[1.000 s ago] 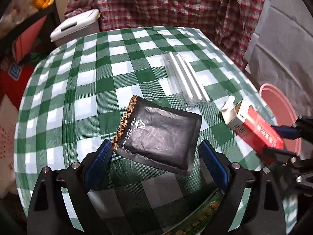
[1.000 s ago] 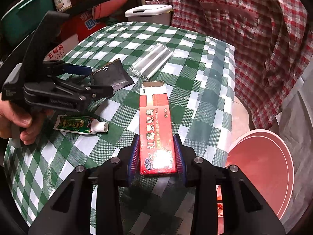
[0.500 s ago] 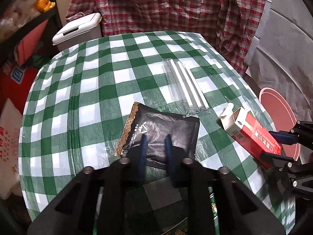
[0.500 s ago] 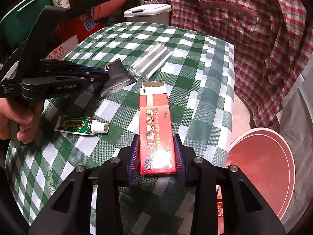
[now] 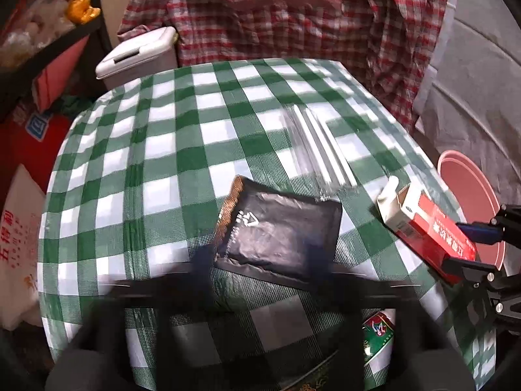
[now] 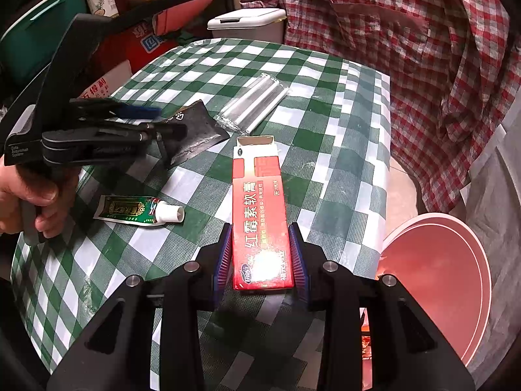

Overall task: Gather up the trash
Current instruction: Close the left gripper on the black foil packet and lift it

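The red box point(image 6: 260, 215) is long and thin, made of card, and it lies on the table pointing straight away from the right gripper point(image 6: 260, 254), with its open white flap at the far end. The two blue pads press on both long sides of its near end, so the gripper is closed tight on it. Just left of the box lies a small green tube point(image 6: 136, 210) with a white cap (the cap points toward the box). Past it is a flat black pouch point(image 5: 276, 231), shiny and wrinkled, with a brown edge. The left gripper point(image 5: 260, 257) is right at the pouch's near edge, but it is all blurry, so I cannot tell how wide its fingers are. A clear plastic wrapper point(image 6: 252, 106) with white sticks inside lies farther back. The tablecloth point(image 6: 329, 169) has green and white squares. A pink bin point(image 6: 452, 280) sits low by the table's right edge.
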`<state>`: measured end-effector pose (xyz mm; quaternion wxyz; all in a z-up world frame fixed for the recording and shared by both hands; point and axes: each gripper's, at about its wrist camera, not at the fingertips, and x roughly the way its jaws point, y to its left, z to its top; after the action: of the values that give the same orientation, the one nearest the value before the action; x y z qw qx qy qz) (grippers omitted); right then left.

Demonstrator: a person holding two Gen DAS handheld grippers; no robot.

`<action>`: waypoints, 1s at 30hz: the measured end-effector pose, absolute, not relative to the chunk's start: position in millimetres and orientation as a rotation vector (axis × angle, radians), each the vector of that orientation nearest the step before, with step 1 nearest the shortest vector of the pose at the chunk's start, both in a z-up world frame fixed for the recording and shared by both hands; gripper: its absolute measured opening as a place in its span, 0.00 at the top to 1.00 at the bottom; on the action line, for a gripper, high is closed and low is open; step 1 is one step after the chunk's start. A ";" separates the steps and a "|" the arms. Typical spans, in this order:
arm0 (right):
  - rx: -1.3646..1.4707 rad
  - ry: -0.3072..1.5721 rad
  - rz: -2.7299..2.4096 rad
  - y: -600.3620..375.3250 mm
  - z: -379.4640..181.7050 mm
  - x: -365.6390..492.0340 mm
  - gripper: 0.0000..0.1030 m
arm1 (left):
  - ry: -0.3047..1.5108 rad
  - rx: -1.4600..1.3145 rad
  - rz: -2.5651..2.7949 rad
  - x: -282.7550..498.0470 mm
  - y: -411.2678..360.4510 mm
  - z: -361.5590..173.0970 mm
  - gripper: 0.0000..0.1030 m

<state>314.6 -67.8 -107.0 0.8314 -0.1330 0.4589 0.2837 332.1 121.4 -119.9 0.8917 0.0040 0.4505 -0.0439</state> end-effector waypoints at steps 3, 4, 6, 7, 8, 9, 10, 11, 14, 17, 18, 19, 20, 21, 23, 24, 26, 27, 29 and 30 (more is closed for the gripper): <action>-0.280 0.977 0.599 -67.6 -107.3 314.4 0.66 | 0.944 -0.004 -0.114 335.5 122.9 -120.6 0.23; -0.279 0.977 0.598 -67.5 -107.4 314.4 0.66 | 0.948 -0.009 -0.120 336.8 123.2 -121.5 0.23; -0.277 0.978 0.600 -67.7 -107.4 315.0 0.66 | 0.967 -0.004 -0.118 340.7 123.1 -127.5 0.23; -0.278 0.979 0.601 -67.6 -107.5 314.7 0.66 | 0.978 -0.005 -0.124 342.4 123.1 -131.3 0.23; -0.279 0.979 0.601 -67.6 -107.7 315.4 0.66 | 0.971 -0.001 -0.129 342.1 122.3 -132.4 0.22; -0.280 0.980 0.600 -66.8 -108.0 315.6 0.66 | 0.969 0.012 -0.135 342.0 119.9 -133.4 0.20; -0.279 0.981 0.601 -66.8 -108.0 315.2 0.66 | 0.971 0.026 -0.138 342.4 118.1 -134.1 0.18; -0.279 0.982 0.601 -66.7 -108.1 314.9 0.66 | 0.974 0.033 -0.140 343.2 116.6 -134.7 0.17; -0.280 0.983 0.600 -66.6 -108.6 316.0 0.66 | 0.980 0.054 -0.140 344.6 112.9 -136.0 0.14; -0.282 0.983 0.600 -66.4 -108.8 315.4 0.66 | 0.976 0.051 -0.138 345.2 113.3 -132.9 0.24; -0.280 0.983 0.600 -66.9 -108.8 316.1 0.66 | 0.976 0.047 -0.139 344.8 113.6 -131.3 0.31; -0.280 0.984 0.601 -66.8 -108.8 316.1 0.66 | 0.979 0.039 -0.139 344.9 114.5 -130.5 0.36; -0.280 0.984 0.600 -66.5 -109.0 315.4 0.66 | 0.982 0.023 -0.143 345.6 116.9 -129.1 0.39; -0.281 0.984 0.600 -66.7 -108.8 316.0 0.66 | 0.983 0.006 -0.147 346.0 119.8 -127.8 0.46; -0.282 0.984 0.601 -66.4 -108.9 315.4 0.66 | 0.983 -0.023 -0.143 346.1 126.3 -126.6 0.58; -0.283 0.984 0.601 -66.3 -108.9 315.4 0.66 | 0.985 -0.040 -0.149 346.1 128.7 -126.2 0.62; -0.285 0.984 0.601 -66.5 -109.4 315.3 0.66 | 0.984 -0.041 -0.158 344.8 126.8 -126.6 0.68; -0.287 0.984 0.601 -66.2 -109.4 314.7 0.66 | 0.983 -0.037 -0.166 344.1 124.3 -126.5 0.75; -0.288 0.983 0.600 -66.2 -109.1 313.9 0.66 | 0.982 -0.023 -0.173 342.9 118.2 -125.5 0.84; -0.287 0.983 0.601 -66.2 -109.0 314.6 0.66 | 0.979 -0.010 -0.168 342.3 115.0 -124.7 0.85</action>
<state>314.6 -66.2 -109.0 0.8288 -0.1353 0.4633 0.2831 342.3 115.0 -124.7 0.8791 -0.0048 0.4698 -0.0807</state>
